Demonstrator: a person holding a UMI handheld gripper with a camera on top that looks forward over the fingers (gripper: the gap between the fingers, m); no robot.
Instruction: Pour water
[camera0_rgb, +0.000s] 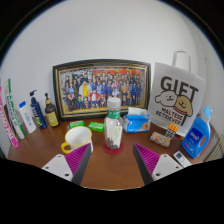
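Gripper (110, 168) fingers stand apart, holding nothing; pink pads (79, 163) face each other across a bare strip of the wooden table (105, 172).

Water bottle (114, 108), clear with a green label, stands upright mid-table, beyond the fingers and roughly on their centre line. A white cup with a red print (113, 133) sits directly in front of it, touching or nearly so; cannot tell which.

Judgement on the step: approach, not yet a grasp. To do it well, go in level and centred, take the bottle across its body above the cup's rim so the fingers do not knock the cup, and close only when both pads bracket the bottle. Cap state unreadable; check before tilting.

Around these, working outward:
- Green object (87, 126), lying flat left of the cup: 1.
- Yellow mug (76, 138) with pink inside, toward the left near edge: 1.
- Pink brush-like item (145, 153), right of the cup: 1.
- Blue packet (136, 120), right of the bottle: 1.
- Framed group photo (100, 88), along the back edge against the wall: 1.
- White gift bag (175, 98), back right: 1.
- Blue detergent bottle (196, 137), right edge: 1.
- Toiletry bottles (36, 110), back left corner: about five; the outermost overlap, so count uncertain.
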